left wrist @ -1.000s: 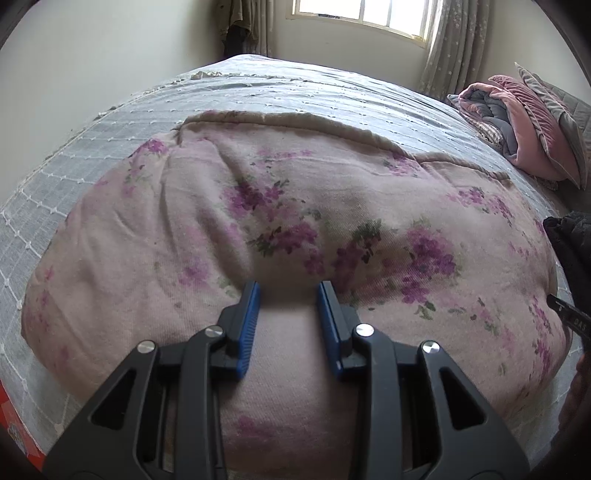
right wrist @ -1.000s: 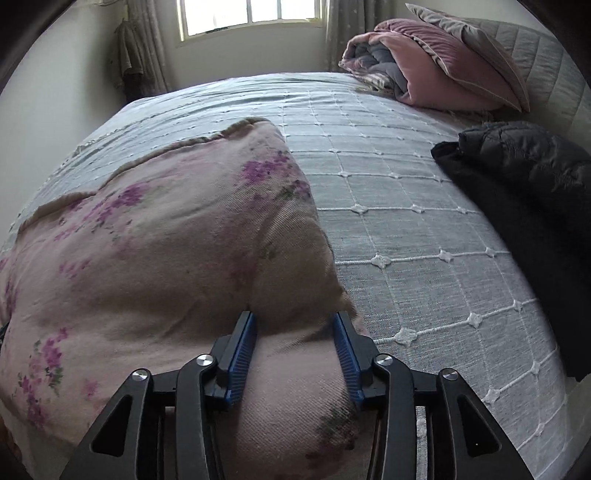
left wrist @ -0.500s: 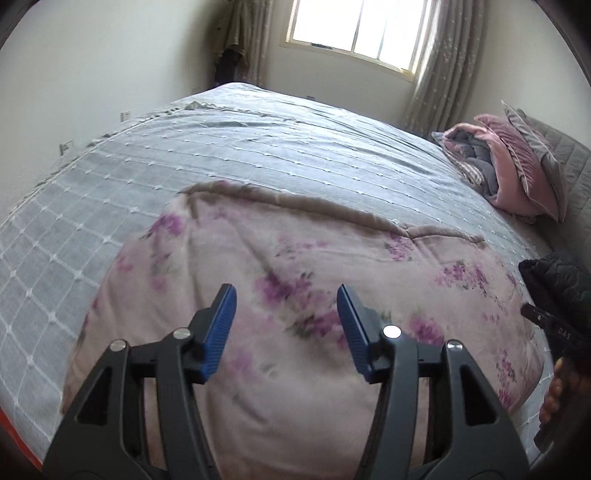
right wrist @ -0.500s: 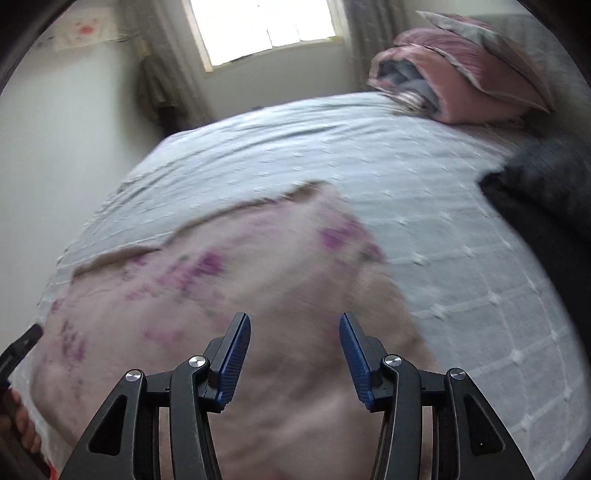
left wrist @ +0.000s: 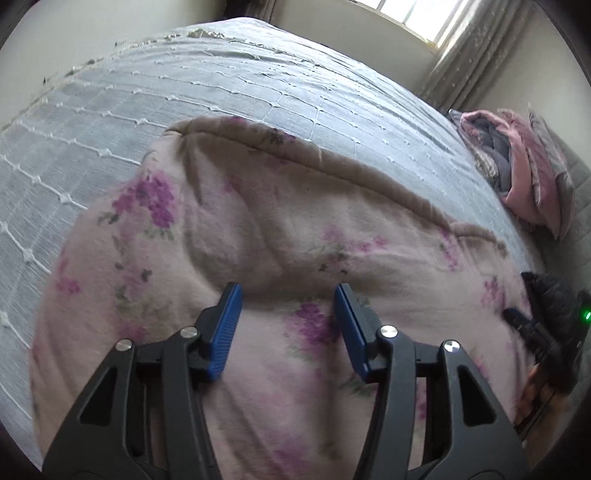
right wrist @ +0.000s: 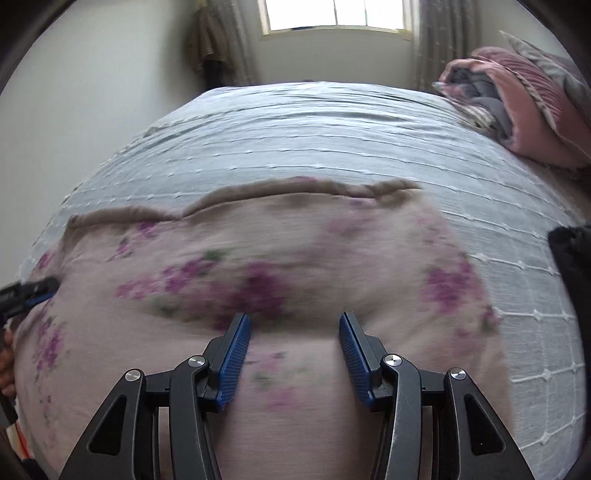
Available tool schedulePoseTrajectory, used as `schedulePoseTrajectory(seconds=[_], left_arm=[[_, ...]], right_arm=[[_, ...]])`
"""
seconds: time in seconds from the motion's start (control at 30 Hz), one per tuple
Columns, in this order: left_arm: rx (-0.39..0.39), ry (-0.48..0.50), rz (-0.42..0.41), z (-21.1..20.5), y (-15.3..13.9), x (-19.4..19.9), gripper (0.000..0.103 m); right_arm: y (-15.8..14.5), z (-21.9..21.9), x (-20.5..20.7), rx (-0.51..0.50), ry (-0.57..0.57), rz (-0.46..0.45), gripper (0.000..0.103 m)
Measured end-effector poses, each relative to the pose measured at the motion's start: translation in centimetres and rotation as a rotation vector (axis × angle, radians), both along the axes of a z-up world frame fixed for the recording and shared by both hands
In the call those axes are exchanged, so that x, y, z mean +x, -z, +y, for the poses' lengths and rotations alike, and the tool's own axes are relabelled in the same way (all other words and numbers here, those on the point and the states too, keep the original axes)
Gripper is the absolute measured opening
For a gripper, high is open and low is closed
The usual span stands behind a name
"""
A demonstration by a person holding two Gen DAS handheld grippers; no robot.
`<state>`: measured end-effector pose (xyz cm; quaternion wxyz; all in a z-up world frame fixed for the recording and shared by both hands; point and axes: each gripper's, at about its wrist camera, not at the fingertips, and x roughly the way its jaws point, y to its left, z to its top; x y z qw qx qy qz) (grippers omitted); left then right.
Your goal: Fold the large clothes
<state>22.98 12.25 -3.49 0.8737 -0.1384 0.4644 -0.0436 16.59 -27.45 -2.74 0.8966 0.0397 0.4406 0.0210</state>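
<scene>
- left wrist view: left gripper (left wrist: 287,295) at lower centre, blue pads (left wrist: 224,332) spread wide, nothing between them, hovering over folded pink floral garment (left wrist: 295,229).
- garment filling middle and lower frame, lying on grey quilted bedspread (left wrist: 184,85); brownish folded hem running from upper left down toward right.
- pink and grey bedding pile (left wrist: 524,173) at right edge, curtain (left wrist: 469,55) in upper right.
- right gripper (left wrist: 532,332) partly seen at lower right edge beside a dark garment (left wrist: 546,291); jaw state not readable from here.
- right wrist view: right gripper (right wrist: 294,325) at lower centre, jaws parted, empty, above same floral garment (right wrist: 295,258), somewhat blurred.
- garment across centre and lower left of bedspread (right wrist: 332,129); dark garment (right wrist: 572,266) at right edge.
- left gripper (right wrist: 33,291) tip poking in at left edge; window (right wrist: 334,14) at top centre, bedding pile (right wrist: 517,99) upper right.
</scene>
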Motion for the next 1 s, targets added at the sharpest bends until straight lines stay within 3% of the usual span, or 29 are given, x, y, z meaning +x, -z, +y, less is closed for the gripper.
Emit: schedulePoseTrajectory(seconds=[0.1, 0.27, 0.43, 0.5, 0.67, 0.9, 1.0], left_arm=[[0.044, 0.001, -0.009, 0.4, -0.2, -0.5, 0.052], [0.072, -0.047, -0.032, 2.9, -0.6, -1.4, 0.052], [0.198, -0.064, -0.033, 3.2, 0.2, -1.4, 0.044], [0.193, -0.067, -0.019, 3.4, 0.7, -1.1, 0.043], [0.209, -0.088, -0.005, 3.3, 1.2, -0.9, 0.041], [0.184, -0.094, -0.078, 4.0, -0.3, -2.9, 0.041], [0.129, -0.125, -0.095, 5.0, -1.3, -4.5, 0.042]], right_arm=[[-0.3, -2.2, -0.4, 0.037, 0.035, 0.001, 0.05], [-0.4, -3.3, -0.6, -0.01, 0.065, -0.017, 0.05], [0.0, -4.9, -0.3, -0.051, 0.134, -0.003, 0.05], [0.5, -5.0, -0.5, -0.045, 0.145, -0.006, 0.05], [1.7, -3.0, -0.3, -0.171, 0.133, -0.024, 0.05], [-0.4, -3.3, -2.2, -0.124, 0.164, -0.065, 0.054], [-2.2, -3.9, -3.7, -0.027, 0.191, -0.071, 0.062]])
